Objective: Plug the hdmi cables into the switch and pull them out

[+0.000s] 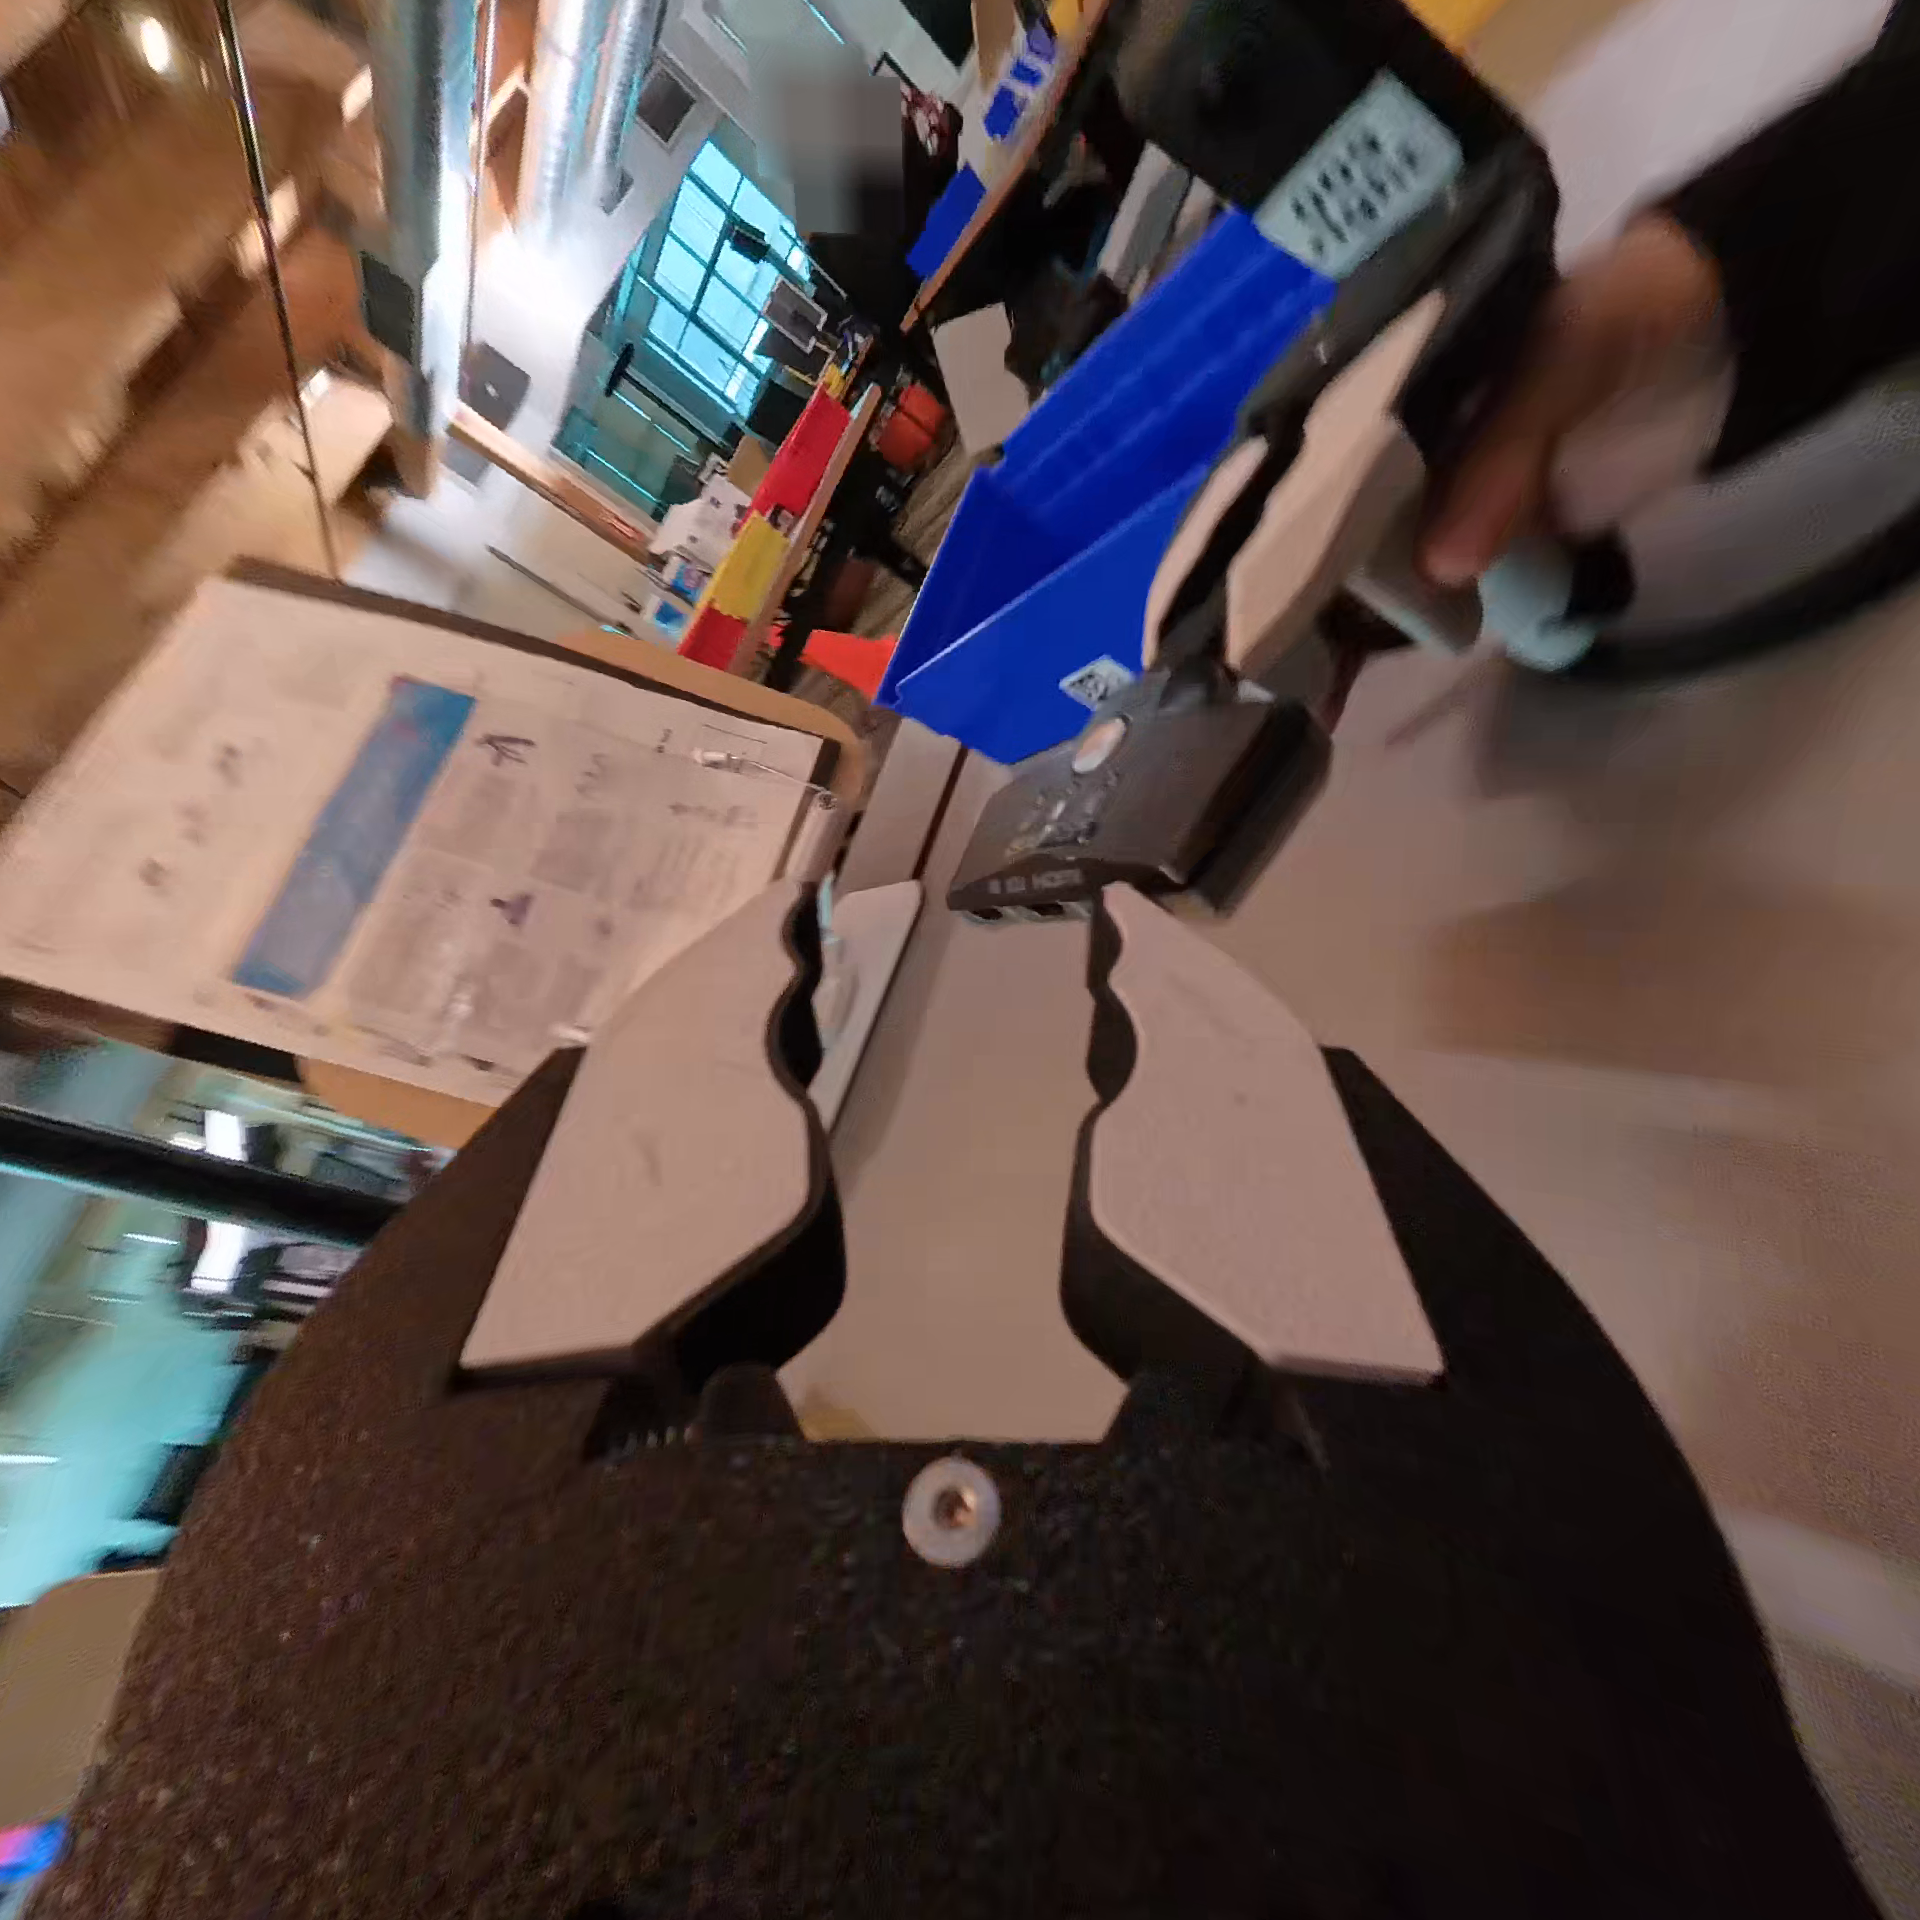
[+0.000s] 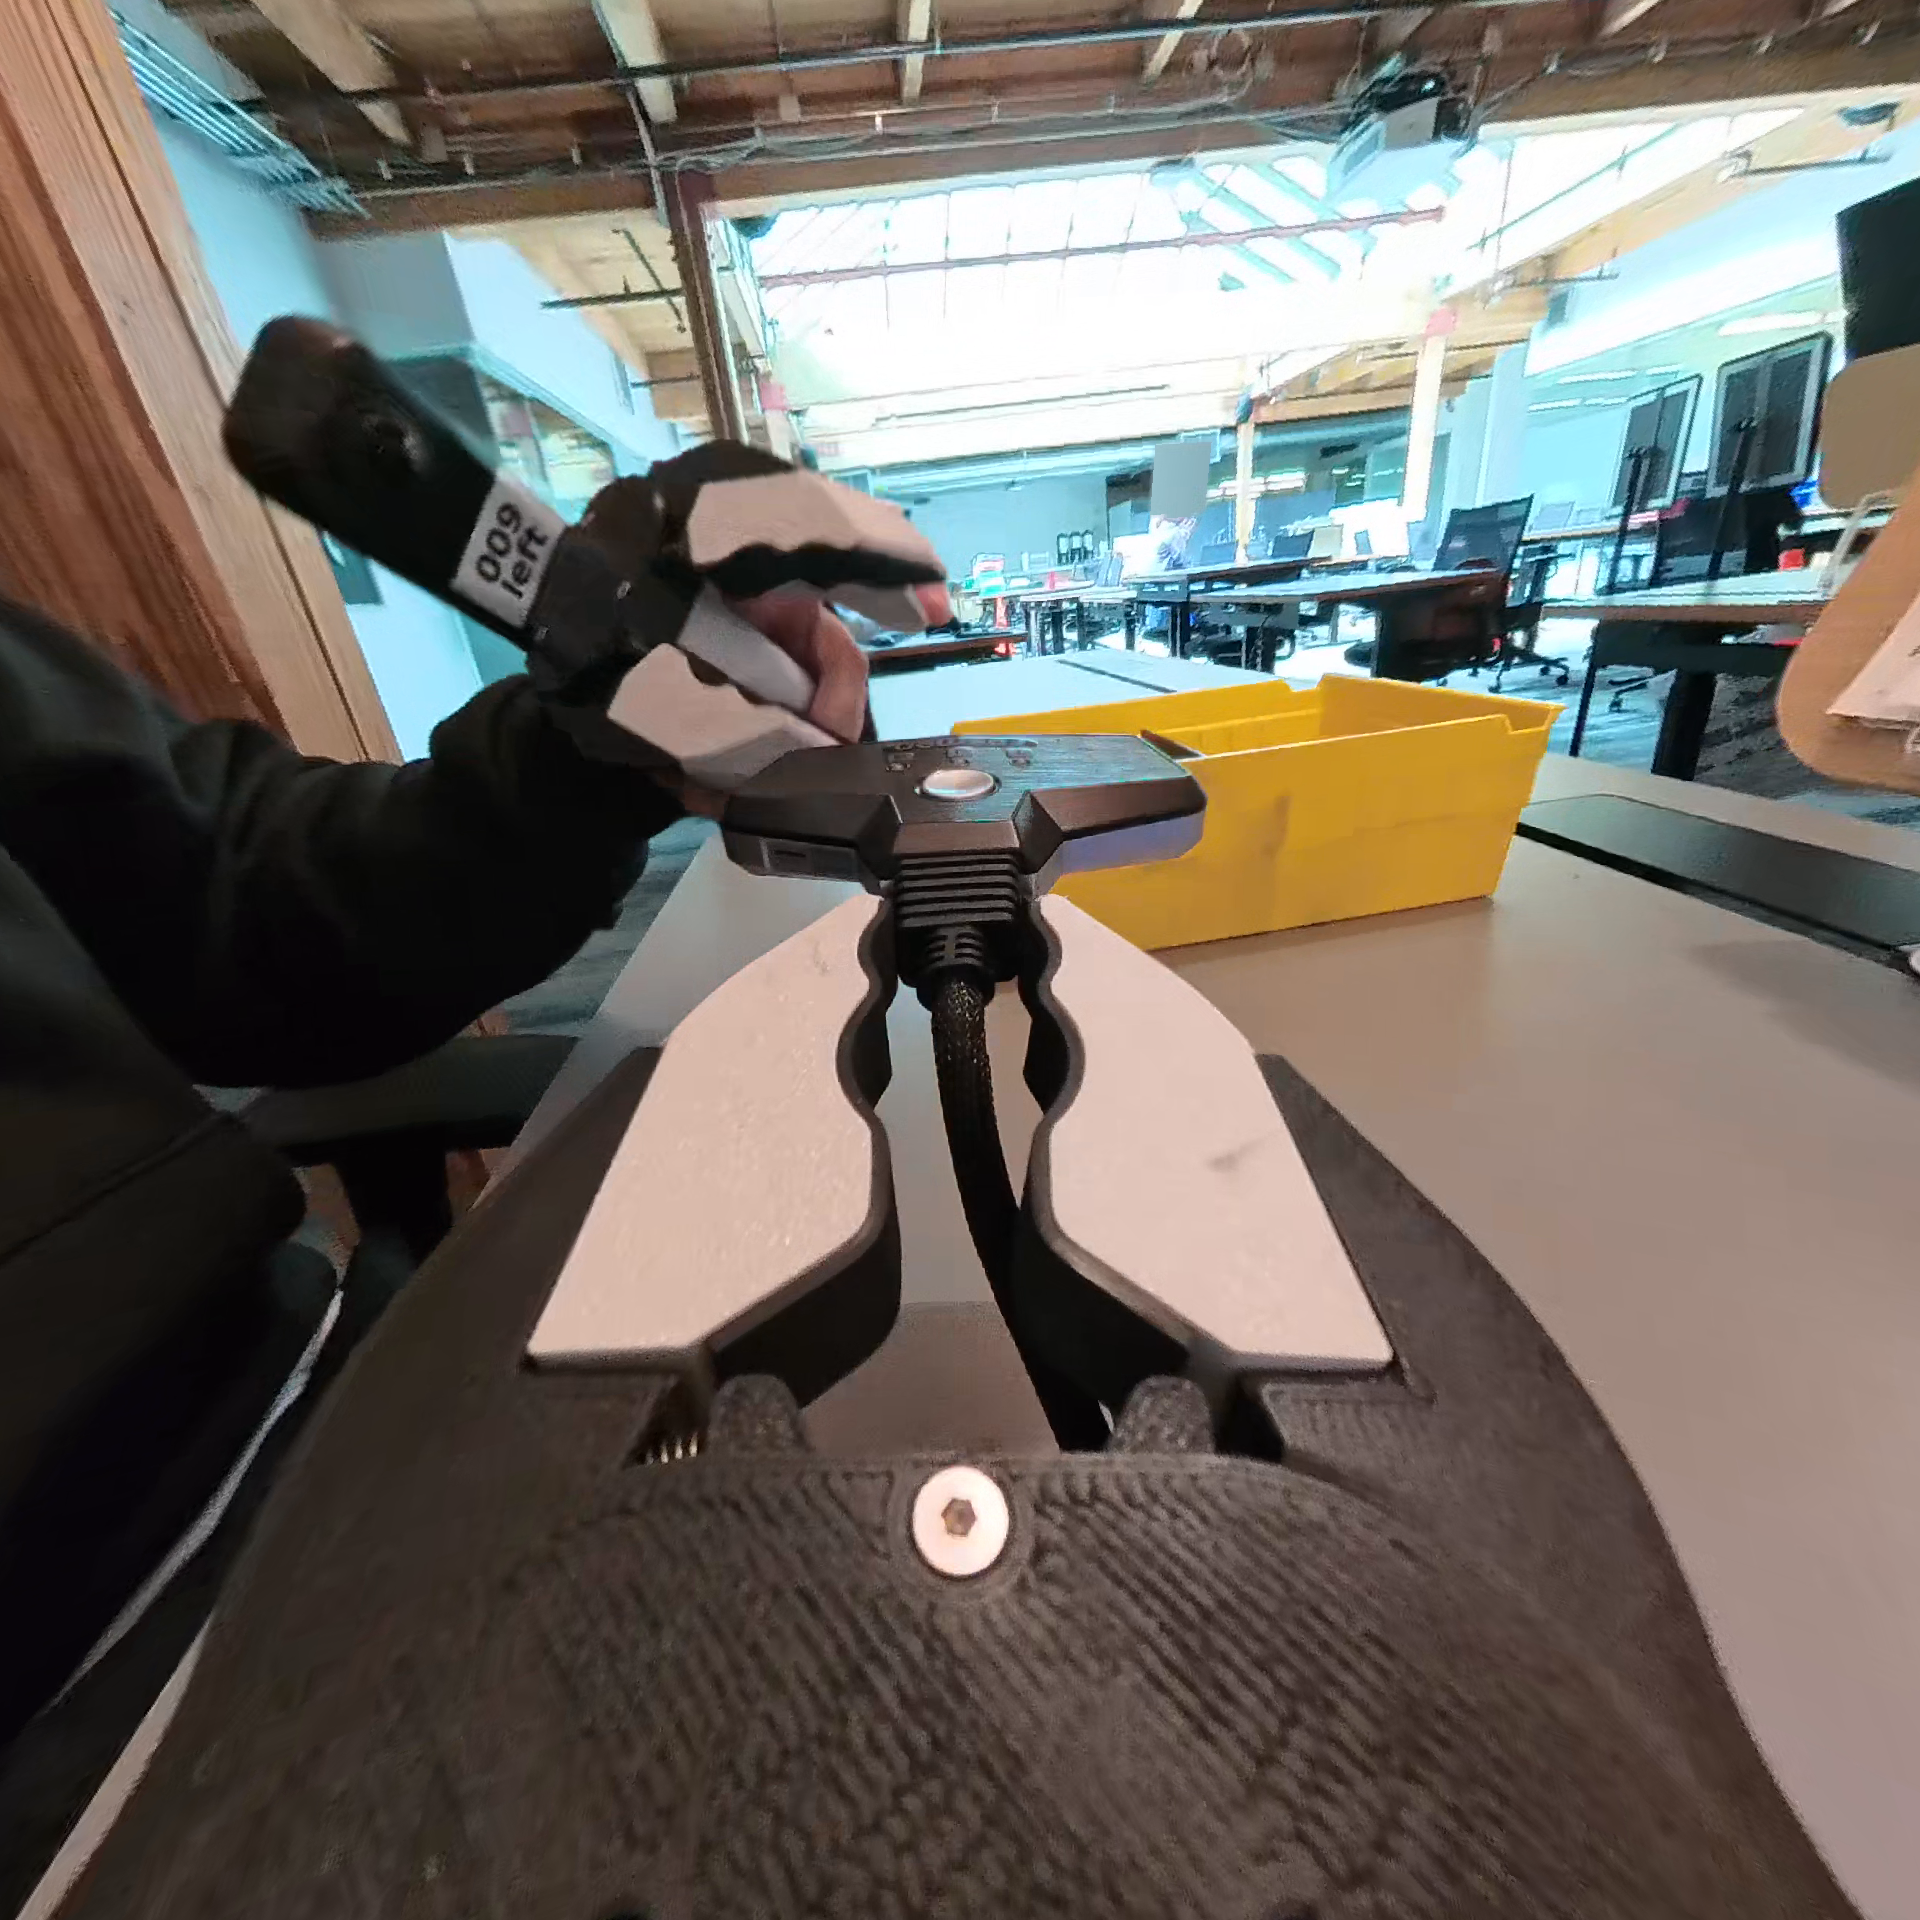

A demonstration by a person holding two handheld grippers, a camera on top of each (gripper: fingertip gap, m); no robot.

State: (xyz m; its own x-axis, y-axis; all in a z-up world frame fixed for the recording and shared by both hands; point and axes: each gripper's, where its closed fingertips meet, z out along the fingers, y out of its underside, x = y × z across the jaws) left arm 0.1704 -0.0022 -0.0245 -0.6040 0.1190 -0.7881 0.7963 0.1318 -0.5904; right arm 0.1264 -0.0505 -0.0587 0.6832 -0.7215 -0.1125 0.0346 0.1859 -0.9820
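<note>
- Your left gripper [image 1: 997,925] is spread wide and empty, just short of the switch [image 1: 1122,800].
- Your right gripper [image 2: 956,935] pinches the plug [image 2: 954,899] of the black cable [image 2: 977,1122], seated in the switch [image 2: 961,795], held above the table [image 2: 1558,1091] near a yellow bin [image 2: 1299,800].

Open-plan office or lab: rows of long dark desks [image 2: 1299,592], black swivel chairs [image 2: 1475,561], exposed timber ceiling beams [image 2: 935,62], skylights.

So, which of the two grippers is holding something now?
The right gripper. It is shut on the ribbed plug of the black cable at the switch. The left gripper is open, with nothing between its fingers.
</note>
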